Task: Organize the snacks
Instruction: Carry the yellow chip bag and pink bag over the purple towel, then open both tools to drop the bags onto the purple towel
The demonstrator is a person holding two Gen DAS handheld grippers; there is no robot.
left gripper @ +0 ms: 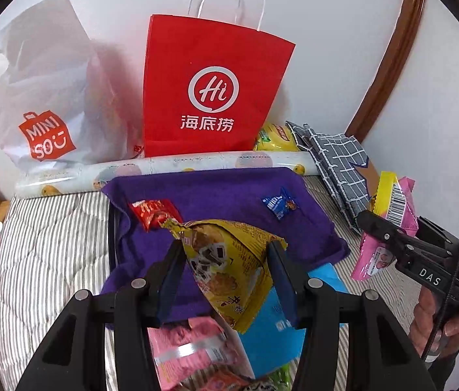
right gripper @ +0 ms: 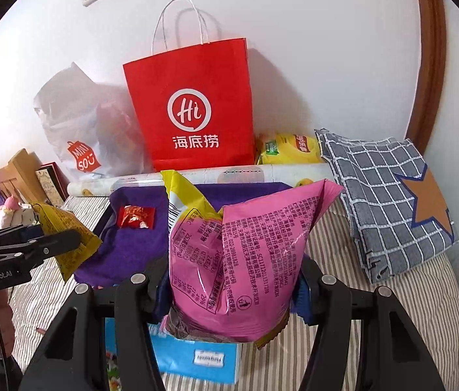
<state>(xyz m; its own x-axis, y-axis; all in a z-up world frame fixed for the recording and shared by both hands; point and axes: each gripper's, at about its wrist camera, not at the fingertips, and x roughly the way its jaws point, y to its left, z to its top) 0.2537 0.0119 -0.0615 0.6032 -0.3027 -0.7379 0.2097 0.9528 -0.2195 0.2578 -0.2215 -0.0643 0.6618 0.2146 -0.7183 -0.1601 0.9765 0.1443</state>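
My left gripper (left gripper: 226, 260) is shut on a yellow snack bag (left gripper: 229, 267) and holds it above a purple cloth (left gripper: 229, 195). The bag also shows in the right wrist view (right gripper: 63, 238). My right gripper (right gripper: 229, 280) is shut on a pink and yellow snack bag (right gripper: 239, 260), seen at the right of the left wrist view (left gripper: 389, 221). A red candy packet (left gripper: 154, 213) and a small blue packet (left gripper: 280, 205) lie on the cloth. A red paper bag (left gripper: 210, 91) stands upright behind the cloth against the wall.
A white Miniso bag (left gripper: 47, 107) leans left of the red bag. A rolled sheet (left gripper: 164, 169) lies along the cloth's far edge. A checked cloth bag (right gripper: 385, 202) and a yellow pack (right gripper: 291, 150) sit at the right. A blue box (right gripper: 197, 358) and pink packets (left gripper: 190, 348) lie near me.
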